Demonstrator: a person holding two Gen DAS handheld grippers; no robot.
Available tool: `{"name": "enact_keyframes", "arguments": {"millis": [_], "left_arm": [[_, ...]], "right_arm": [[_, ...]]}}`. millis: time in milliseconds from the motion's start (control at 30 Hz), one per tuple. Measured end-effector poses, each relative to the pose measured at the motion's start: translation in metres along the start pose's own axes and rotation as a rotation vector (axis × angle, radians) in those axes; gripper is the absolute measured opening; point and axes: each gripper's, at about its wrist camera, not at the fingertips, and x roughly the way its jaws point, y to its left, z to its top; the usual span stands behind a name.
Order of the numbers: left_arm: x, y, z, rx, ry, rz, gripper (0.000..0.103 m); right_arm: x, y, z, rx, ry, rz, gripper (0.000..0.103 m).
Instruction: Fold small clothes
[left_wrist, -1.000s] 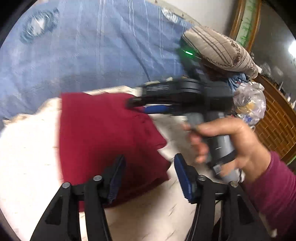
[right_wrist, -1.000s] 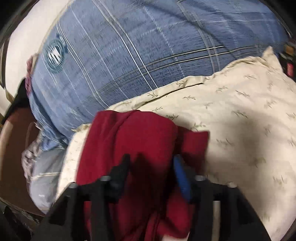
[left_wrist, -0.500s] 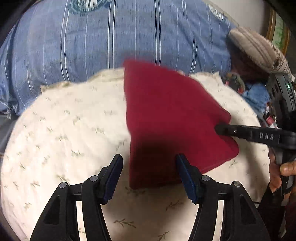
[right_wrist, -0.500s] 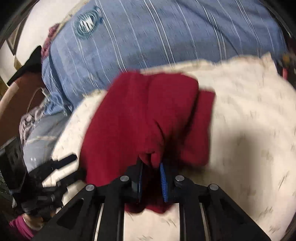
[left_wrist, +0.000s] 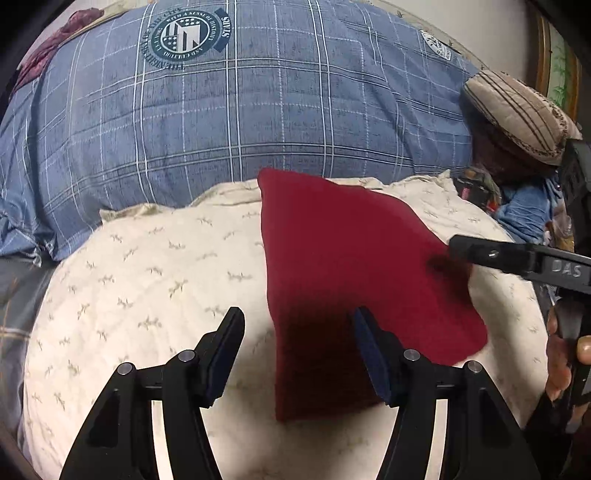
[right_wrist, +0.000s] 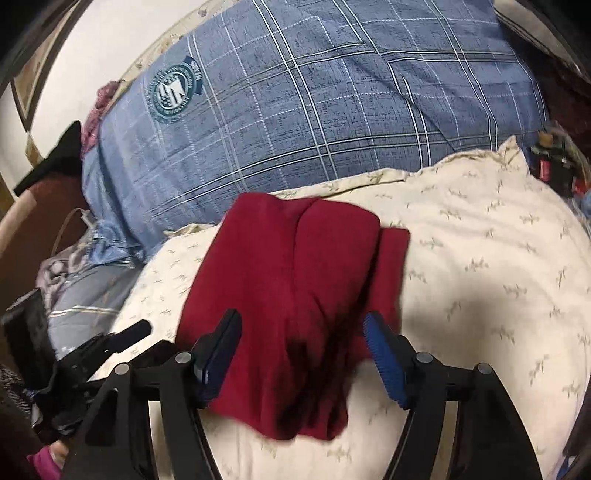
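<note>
A folded dark red garment (left_wrist: 347, 266) lies flat on a cream leaf-print cushion (left_wrist: 147, 280). My left gripper (left_wrist: 299, 354) is open just above its near edge, empty. In the right wrist view the same garment (right_wrist: 295, 273) lies in overlapping folds on the cushion (right_wrist: 480, 258). My right gripper (right_wrist: 301, 354) is open over its near part, holding nothing. The right gripper's black finger (left_wrist: 491, 254) reaches in from the right in the left wrist view, at the garment's right edge. The left gripper (right_wrist: 110, 343) shows at the lower left of the right wrist view.
A blue plaid quilt (left_wrist: 236, 110) with a round crest is piled behind the cushion. A striped beige pillow (left_wrist: 517, 110) and clutter (left_wrist: 480, 192) lie at the far right. Grey-blue bedding (right_wrist: 81, 295) lies left of the cushion.
The right gripper was shut on the garment's fold half a second ago; it has now opened and let go. The garment has settled flat on the cushion. The left gripper stayed open.
</note>
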Motion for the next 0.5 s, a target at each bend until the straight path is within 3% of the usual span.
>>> {"name": "enact_keyframes", "arguments": {"millis": [200, 267, 433, 500], "left_arm": [[0.031, -0.005, 0.001, -0.009, 0.042, 0.002, 0.066], [0.035, -0.006, 0.0, -0.007, 0.037, 0.001, 0.071], [0.039, -0.002, 0.002, -0.016, 0.05, -0.027, 0.071], [0.037, 0.005, 0.008, -0.039, 0.049, -0.074, 0.07]], "right_arm": [[0.039, -0.016, 0.003, 0.032, 0.041, -0.089, 0.058], [0.05, -0.029, -0.006, 0.075, 0.07, -0.065, 0.058], [0.044, -0.039, -0.01, 0.115, 0.039, 0.006, 0.065], [0.032, -0.044, -0.007, 0.127, -0.003, 0.032, 0.073]]}}
